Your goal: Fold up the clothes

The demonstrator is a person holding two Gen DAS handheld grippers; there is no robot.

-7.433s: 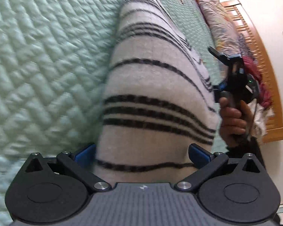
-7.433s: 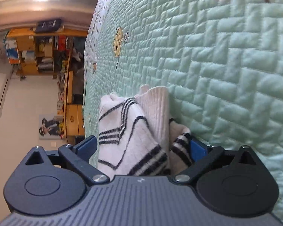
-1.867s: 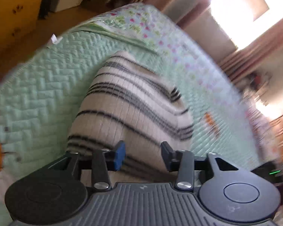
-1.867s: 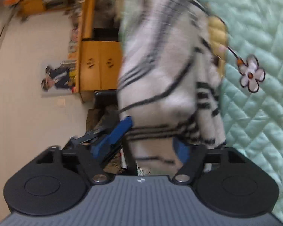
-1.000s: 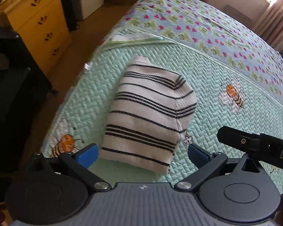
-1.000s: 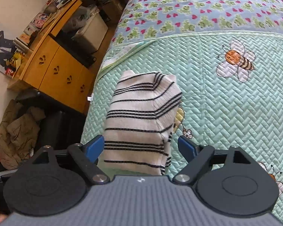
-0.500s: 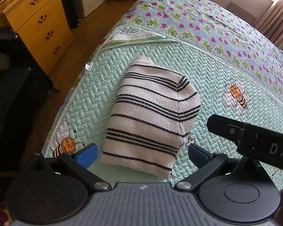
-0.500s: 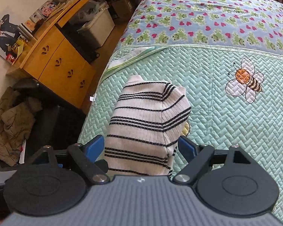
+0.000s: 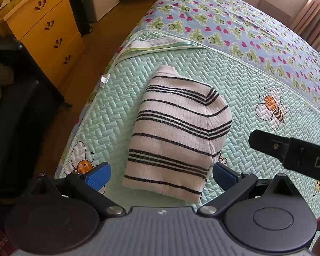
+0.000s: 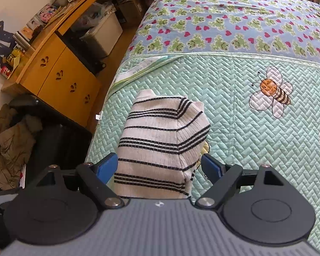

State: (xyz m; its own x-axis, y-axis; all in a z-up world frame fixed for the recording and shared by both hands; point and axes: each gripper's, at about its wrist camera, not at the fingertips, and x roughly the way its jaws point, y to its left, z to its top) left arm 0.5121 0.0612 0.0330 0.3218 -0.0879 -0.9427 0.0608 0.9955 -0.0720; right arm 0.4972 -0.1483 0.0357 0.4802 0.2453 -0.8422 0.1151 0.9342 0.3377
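Note:
A white sweater with black stripes [image 9: 177, 130] lies folded into a compact bundle on the green quilted bedspread [image 9: 241, 81], near the bed's left corner. My left gripper [image 9: 160, 173] hovers above its near edge, open, with the blue pads wide apart and nothing held. In the right wrist view the same folded sweater [image 10: 160, 140] fills the space ahead of my right gripper [image 10: 160, 166], which is open and clear of the cloth. The right tool's black body [image 9: 288, 149] juts in from the right of the left wrist view.
The bed edge [image 9: 79, 132] drops to a wooden floor on the left. A yellow dresser [image 9: 47, 32] and a dark chair [image 9: 12, 98] with a brown jacket [image 10: 8, 140] stand beside the bed. A frog-print sheet [image 10: 234, 27] covers the far part of the bed.
Both grippers let go of the sweater, which now lies folded on the bed. Over the last second both have drifted slightly and the sweater has stayed put.

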